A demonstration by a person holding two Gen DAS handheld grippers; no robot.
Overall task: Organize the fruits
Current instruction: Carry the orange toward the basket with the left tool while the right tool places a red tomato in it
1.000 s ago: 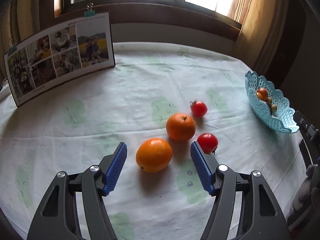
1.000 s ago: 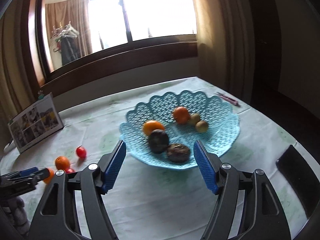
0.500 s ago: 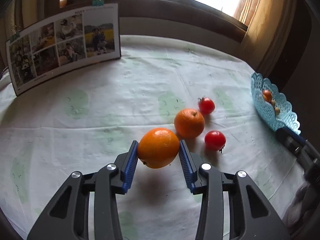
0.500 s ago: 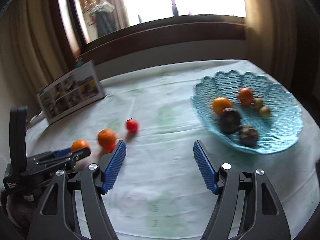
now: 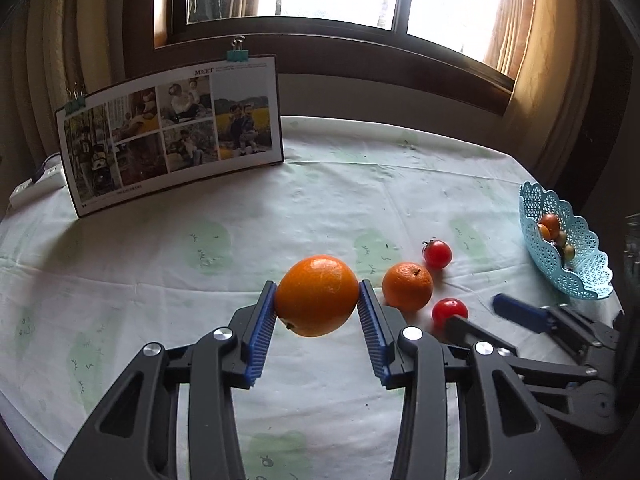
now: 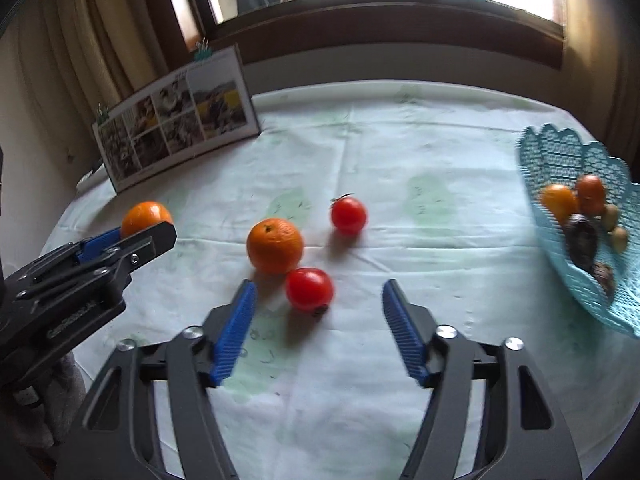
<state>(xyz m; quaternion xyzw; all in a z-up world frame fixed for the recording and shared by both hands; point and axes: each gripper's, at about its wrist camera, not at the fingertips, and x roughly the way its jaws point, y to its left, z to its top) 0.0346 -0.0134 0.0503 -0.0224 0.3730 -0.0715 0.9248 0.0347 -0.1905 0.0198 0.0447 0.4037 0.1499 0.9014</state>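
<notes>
Orange fruit clamped in left gripper [image 5: 317, 308], lifted just off the counter [image 5: 280, 208].
Blue left fingers [image 5: 262, 334] press both sides of the big orange [image 5: 317, 295]. Right gripper [image 6: 316, 312] has just been closing, fingers still apart, gripping nothing; near tomato [image 6: 309, 289] sits just ahead between the tips. Small orange [image 6: 274, 245] touches that tomato, crowding the left side; far tomato [image 6: 348, 215] lies beyond. Turquoise basket [image 6: 560, 152] with fruit sits far right; photo board [image 5: 172, 132] stands at back.

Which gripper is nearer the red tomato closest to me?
Right. The right gripper sits open with the near red tomato at its fingertips, untouched. The left gripper, beside it, is shut on a large orange.
</notes>
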